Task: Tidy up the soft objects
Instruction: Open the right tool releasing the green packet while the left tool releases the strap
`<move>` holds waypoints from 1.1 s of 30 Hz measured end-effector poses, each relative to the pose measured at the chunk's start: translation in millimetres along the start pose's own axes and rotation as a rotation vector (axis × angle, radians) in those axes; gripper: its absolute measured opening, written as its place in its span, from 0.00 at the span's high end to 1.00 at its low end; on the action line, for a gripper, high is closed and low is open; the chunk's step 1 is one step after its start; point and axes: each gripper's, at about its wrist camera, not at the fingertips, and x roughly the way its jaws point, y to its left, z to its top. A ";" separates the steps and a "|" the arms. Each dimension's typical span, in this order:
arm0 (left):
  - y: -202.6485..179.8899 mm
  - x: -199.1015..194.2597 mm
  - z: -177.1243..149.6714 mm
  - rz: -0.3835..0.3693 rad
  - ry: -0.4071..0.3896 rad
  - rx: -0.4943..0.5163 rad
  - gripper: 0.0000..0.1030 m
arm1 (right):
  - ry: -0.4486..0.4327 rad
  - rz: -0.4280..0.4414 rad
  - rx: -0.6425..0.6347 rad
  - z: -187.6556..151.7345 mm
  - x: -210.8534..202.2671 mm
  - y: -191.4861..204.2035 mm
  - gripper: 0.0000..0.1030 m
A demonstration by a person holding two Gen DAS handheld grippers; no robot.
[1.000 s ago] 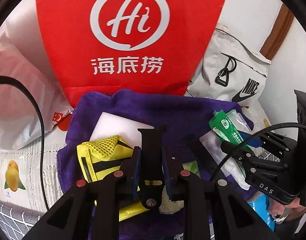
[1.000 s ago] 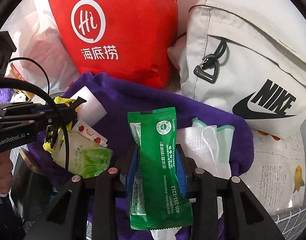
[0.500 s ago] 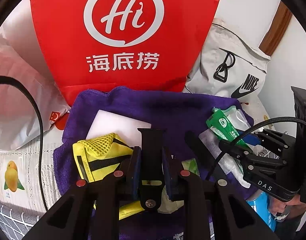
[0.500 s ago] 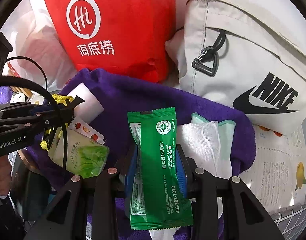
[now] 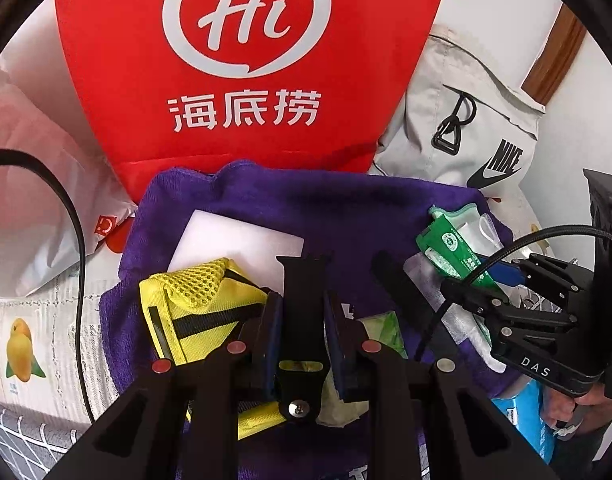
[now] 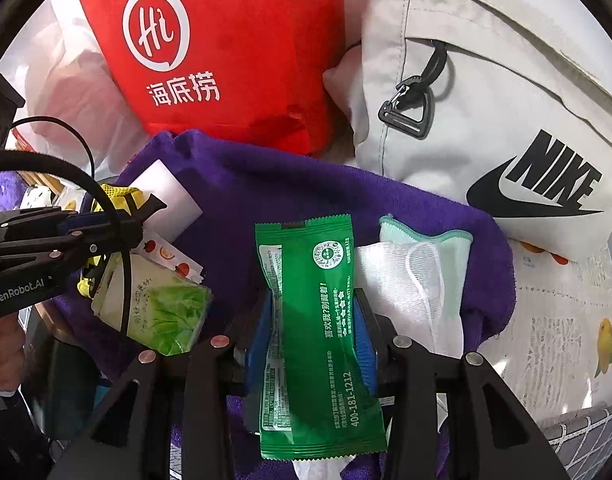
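The left gripper (image 5: 301, 320) is squeezed tight on a black strap (image 5: 303, 280). The right gripper (image 6: 312, 324) is squeezed tight on a green packet (image 6: 318, 320). Both point forward, side by side.

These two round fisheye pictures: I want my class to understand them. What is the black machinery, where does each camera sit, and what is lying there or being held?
No robot here: a person holds a hand-operated two-finger gripper in each hand, with a camera on each looking forward along its fingers.

The left view shows the left gripper shut on a black strap joined to a yellow mesh pouch. The right view shows the right gripper shut on a green sachet.

Everything lies on a purple towel: a white pad, a lettuce-print packet, a white mesh cloth. Behind stand a red Haidilao bag and a grey Nike bag.
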 end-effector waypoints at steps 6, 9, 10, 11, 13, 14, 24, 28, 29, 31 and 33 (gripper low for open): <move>-0.4 -0.5 0.0 -0.012 0.012 -0.003 0.67 | 0.019 0.022 -0.008 0.3 3.5 2.0 0.35; -2.5 -4.7 0.0 0.002 0.001 0.002 0.59 | 0.012 0.013 -0.019 0.6 1.9 5.2 0.29; -3.2 -6.3 0.0 0.011 -0.002 0.005 0.54 | 0.011 0.007 -0.023 1.0 1.0 6.1 0.24; -4.2 -8.5 0.1 0.020 -0.009 0.009 0.51 | 0.009 0.004 -0.023 1.2 -0.3 7.0 0.23; -7.0 -14.2 0.2 0.045 -0.026 0.021 0.39 | 0.007 -0.004 -0.027 1.6 -3.2 8.8 0.18; -8.1 -16.8 0.2 0.052 -0.033 0.025 0.38 | 0.008 -0.005 -0.027 2.6 -3.9 8.4 0.18; -18.6 -35.3 -1.9 0.117 -0.017 0.043 0.23 | 0.039 -0.046 -0.008 5.0 -12.2 8.1 0.13; -20.5 -42.6 -3.0 0.127 -0.003 0.035 0.15 | 0.041 -0.057 -0.014 5.6 -16.9 13.3 0.13; -20.2 -44.5 -3.3 0.132 0.003 0.028 0.15 | 0.045 -0.058 -0.012 5.7 -17.1 13.8 0.13; -21.1 -45.0 -4.0 0.145 0.024 0.021 0.12 | 0.054 -0.065 -0.012 5.2 -18.0 14.9 0.12; -24.5 -43.9 -5.8 0.175 0.053 0.030 0.12 | 0.063 -0.079 -0.013 4.4 -19.4 16.0 0.10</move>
